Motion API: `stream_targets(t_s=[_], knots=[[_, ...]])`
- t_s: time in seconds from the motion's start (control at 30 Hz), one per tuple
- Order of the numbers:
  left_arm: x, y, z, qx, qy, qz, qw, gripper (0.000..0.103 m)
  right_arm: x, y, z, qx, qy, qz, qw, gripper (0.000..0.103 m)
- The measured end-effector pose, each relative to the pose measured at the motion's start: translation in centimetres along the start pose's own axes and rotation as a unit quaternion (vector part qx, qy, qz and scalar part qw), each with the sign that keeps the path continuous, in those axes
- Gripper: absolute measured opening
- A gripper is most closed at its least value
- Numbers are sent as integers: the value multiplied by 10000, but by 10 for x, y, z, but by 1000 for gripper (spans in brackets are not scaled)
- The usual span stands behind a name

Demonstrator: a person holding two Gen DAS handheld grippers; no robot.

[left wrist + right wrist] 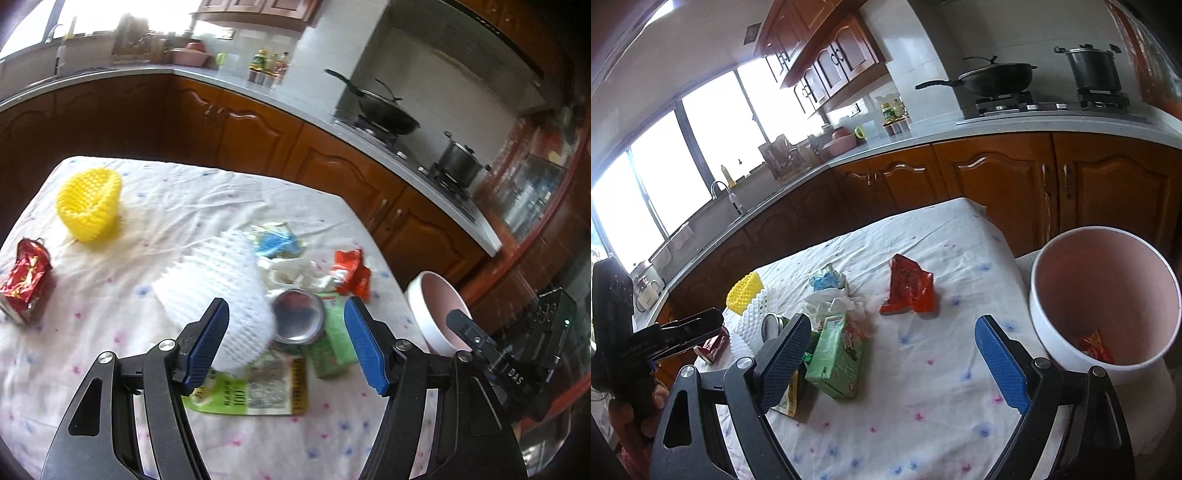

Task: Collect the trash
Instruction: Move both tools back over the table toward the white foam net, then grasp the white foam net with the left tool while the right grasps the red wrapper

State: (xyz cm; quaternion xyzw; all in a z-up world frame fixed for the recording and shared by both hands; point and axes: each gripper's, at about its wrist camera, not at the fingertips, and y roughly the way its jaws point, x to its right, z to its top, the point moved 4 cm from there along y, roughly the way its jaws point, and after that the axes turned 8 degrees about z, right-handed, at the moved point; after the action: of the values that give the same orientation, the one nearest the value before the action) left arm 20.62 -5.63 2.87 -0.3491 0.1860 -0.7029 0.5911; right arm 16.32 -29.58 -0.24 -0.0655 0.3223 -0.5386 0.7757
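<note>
Trash lies on a table with a white flowered cloth (92,332). My left gripper (286,341) is open and empty, above a white foam net (218,291), a metal can (297,315), a green carton (334,341) and a flat green wrapper (251,393). My right gripper (892,360) is open and empty, above bare cloth beside the green carton (836,360). An orange wrapper (908,286) lies ahead of it. The white bin (1104,299) with a pink inside stands at the right and holds an orange wrapper (1095,347).
A yellow foam net (88,205), a red packet (26,277), a blue wrapper (275,243) and crumpled white tissue (291,271) also lie on the cloth. Wooden cabinets (997,177) and a counter with a stove and a wok (993,79) stand behind the table.
</note>
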Motion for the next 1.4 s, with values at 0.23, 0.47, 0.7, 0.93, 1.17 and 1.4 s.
stream_targets(t_s=[0.23, 0.47, 0.7, 0.93, 1.17, 1.4], knots=[[-10, 23, 10, -336, 190, 195, 9991, 67, -7, 20, 10, -110, -140, 46, 9998, 92], [-20, 55, 15, -687, 356, 490, 9958, 67, -9, 56, 23, -331, -260, 25, 9991, 92], [-34, 74, 16, -846, 317, 581, 9942, 59, 3, 106, 23, -807, -222, -68, 9965, 82], [-46, 89, 9, -1136, 223, 459, 9922, 16, 21, 142, 12, -1212, -189, -379, 9917, 33], [-39, 74, 14, -808, 339, 386, 9954, 8, 22, 123, 14, -908, -244, -420, 9947, 18], [-29, 46, 30, -418, 299, 167, 9985, 8, 15, 87, 25, -533, -201, -258, 9980, 16]])
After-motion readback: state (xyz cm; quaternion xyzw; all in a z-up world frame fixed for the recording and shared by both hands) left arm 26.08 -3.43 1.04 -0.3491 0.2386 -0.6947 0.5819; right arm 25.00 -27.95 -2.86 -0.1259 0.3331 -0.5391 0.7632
